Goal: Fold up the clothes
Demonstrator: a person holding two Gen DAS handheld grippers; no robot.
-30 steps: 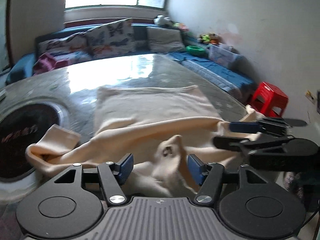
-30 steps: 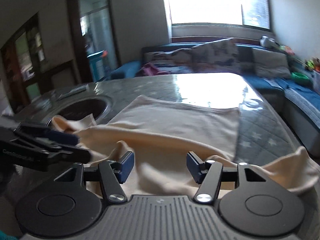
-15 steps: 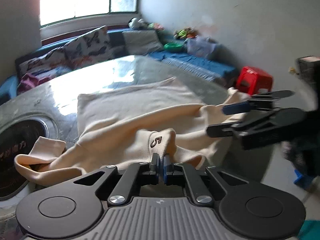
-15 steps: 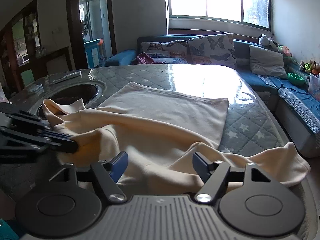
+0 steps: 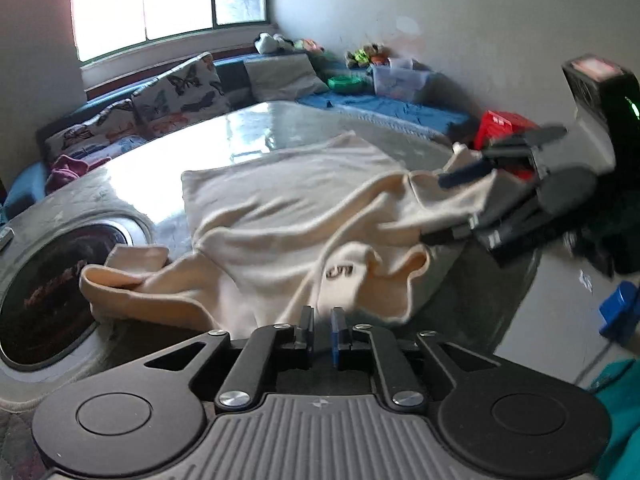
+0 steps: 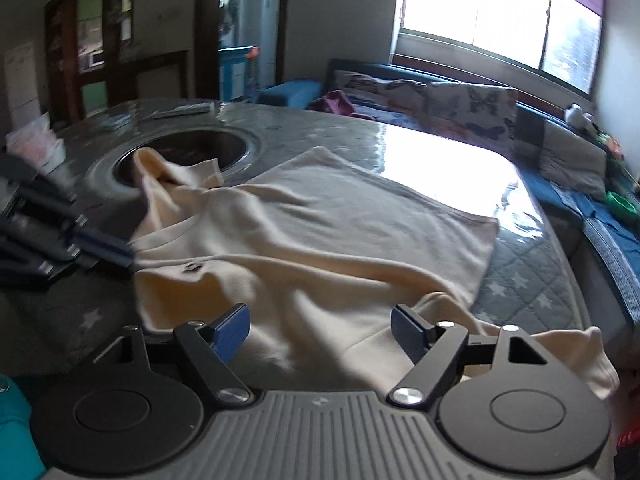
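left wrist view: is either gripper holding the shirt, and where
The right gripper, jaws opening, holds nothing. The left gripper, jaws opening, has the shirt edge below its label between them; a grip cannot be told.

Cream shirt (image 5: 288, 208), dark "5" mark (image 5: 339, 271). Grey quilted table (image 6: 516, 280) with white stars. Butterfly-print cushions (image 5: 180, 96). Blue sofa (image 6: 576, 196). Red stool (image 5: 500, 124). Blue finger pads (image 6: 230, 330).
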